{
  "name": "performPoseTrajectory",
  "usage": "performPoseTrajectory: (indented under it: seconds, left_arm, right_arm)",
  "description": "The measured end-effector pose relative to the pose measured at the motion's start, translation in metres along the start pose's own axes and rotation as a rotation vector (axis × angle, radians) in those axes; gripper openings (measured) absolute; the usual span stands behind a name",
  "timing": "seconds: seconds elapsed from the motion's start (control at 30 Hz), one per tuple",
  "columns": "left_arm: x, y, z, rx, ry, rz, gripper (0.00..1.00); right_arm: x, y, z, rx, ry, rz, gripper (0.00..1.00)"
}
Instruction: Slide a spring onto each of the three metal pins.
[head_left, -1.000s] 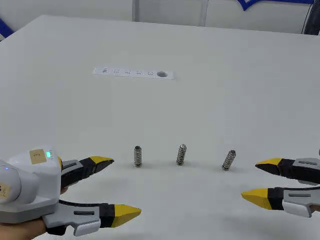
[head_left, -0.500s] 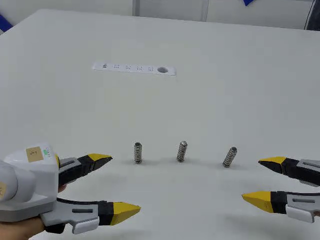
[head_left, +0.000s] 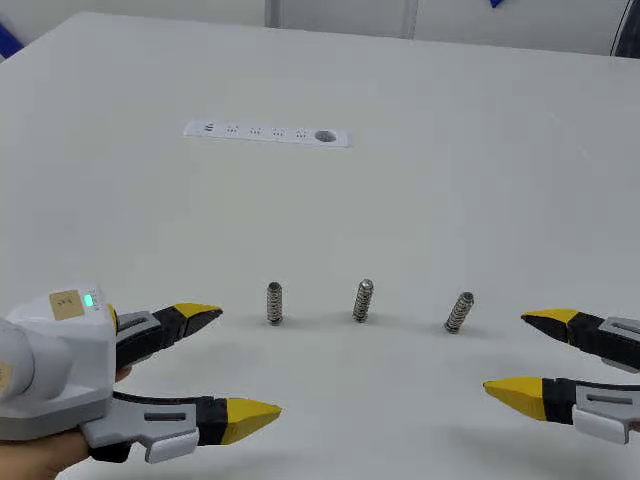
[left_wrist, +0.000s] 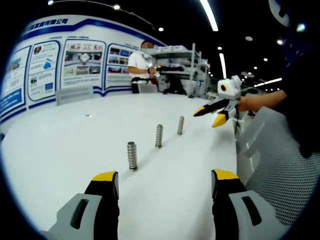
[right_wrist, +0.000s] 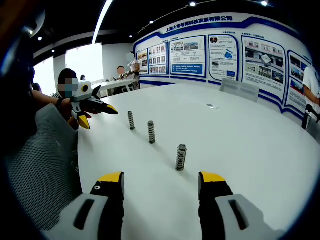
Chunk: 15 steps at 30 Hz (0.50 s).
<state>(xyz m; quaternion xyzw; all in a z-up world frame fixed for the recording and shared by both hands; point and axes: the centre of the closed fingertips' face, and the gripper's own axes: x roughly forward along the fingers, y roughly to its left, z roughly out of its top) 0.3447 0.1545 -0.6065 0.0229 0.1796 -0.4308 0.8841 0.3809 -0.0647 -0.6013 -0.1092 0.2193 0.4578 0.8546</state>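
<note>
Although the task calls for springs (left_wrist: 132, 156), every pin on the bench (head_left: 450, 190) already wears one: left pin (head_left: 274, 303), middle pin (head_left: 363, 301) and right pin (head_left: 459, 312) stand in a row toward the near edge, long axes upright, the right one leaning slightly. The left gripper (head_left: 245, 360) and right gripper (head_left: 506, 353) flank the row, jaws spread and empty, each nearest its own end pin

At the bench (head_left: 480, 180), the right tongs (head_left: 507, 353) run off the head view's right edge just behind their yellow tips. The left tongs (head_left: 245, 360) lose part of their housing to the lower left corner. The springs (head_left: 274, 303) hide the shafts of the pins (head_left: 367, 286). Sockets on the power strip (head_left: 266, 133) and text on the wall posters (right_wrist: 224, 50) are too small to read.
</note>
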Motion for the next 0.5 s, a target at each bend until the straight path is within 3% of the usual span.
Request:
performPoseTrajectory:
  seconds: [0.5]
  left_arm:
    - [0.0018,0.0009,-0.0010,-0.004,0.008,-0.012,0.77]
  right_arm:
    - [-0.0032,0.0020,-0.0028,0.024,-0.004,-0.023,0.61]
